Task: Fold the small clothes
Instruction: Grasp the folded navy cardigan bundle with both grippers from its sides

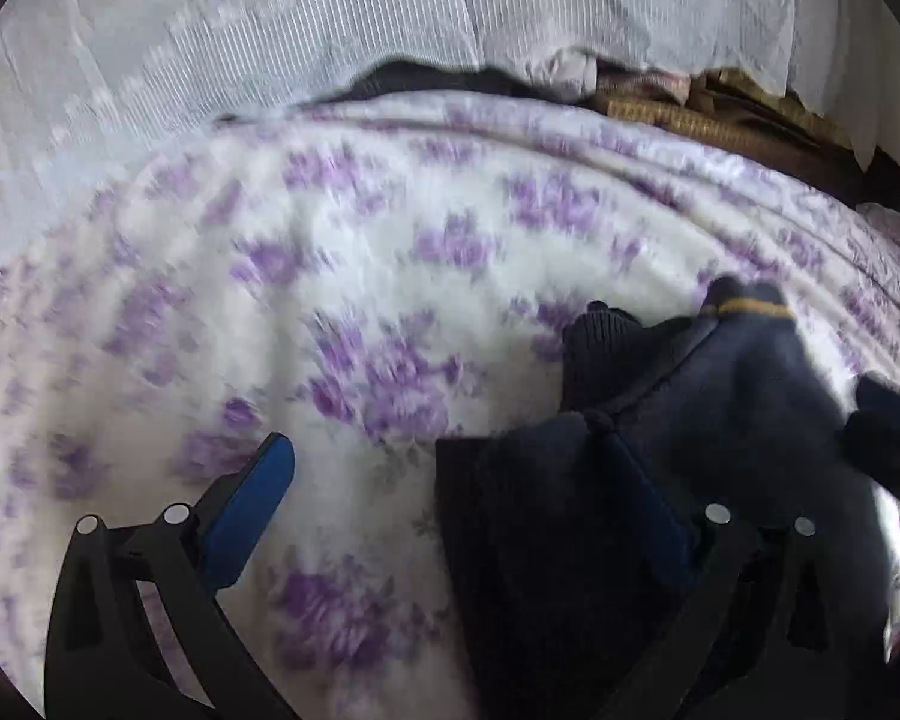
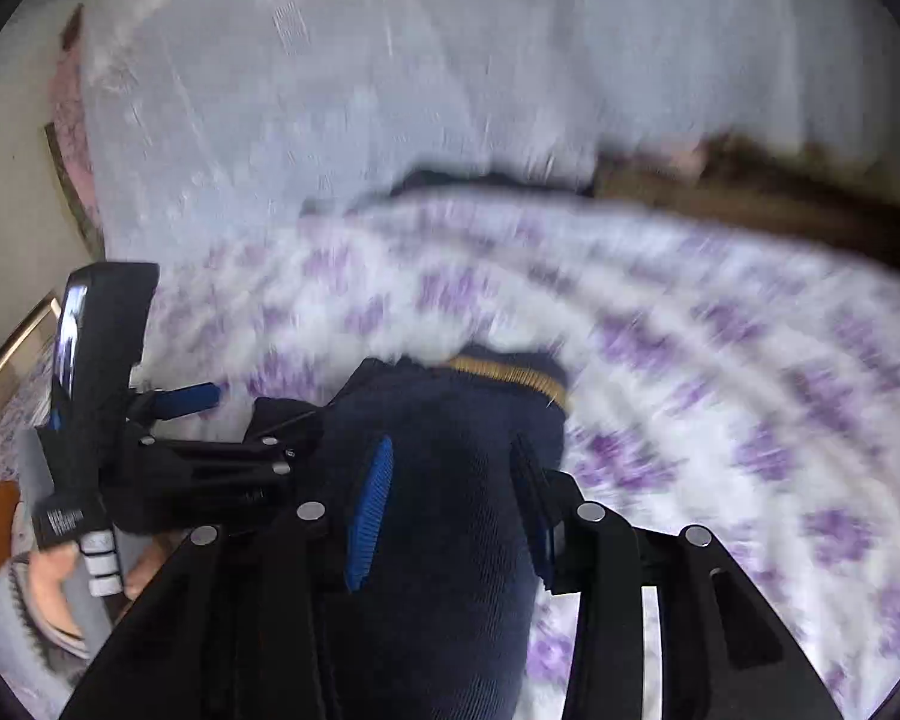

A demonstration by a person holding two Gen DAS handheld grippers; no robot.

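My right claw has the dark navy knit garment bunched between its blue pads, jaws narrowed and pressing the cloth from both sides, so I read it as a hold on a thick fold of the knit. The garment's mustard-striped cuff hangs out past the fingertips, over the bed.

My left claw stands wide. Its left finger is bare over the bedspread. The other finger is draped by the same garment, which lies across it rather than being pinched. So only one claw really has the piece.

That is where I see trouble. If I lift or swing with the right claw alone, the loose part could slide off the left finger and drop in a heap, undoing any fold. If I close the left claw now, I may catch one layer only, or nothing. The ribbed sleeve end lies crumpled near it, and a pinch there would twist the fold.

Both views are smeared with motion, and I judge that going fast over the fleecy flowered bedspread risks dragging the knit and wrinkling it. A dark thing at the right edge of the left view I cannot identify. The hand carrying my left rig shows in the right view, close beside the garment, so the two rigs could bump.
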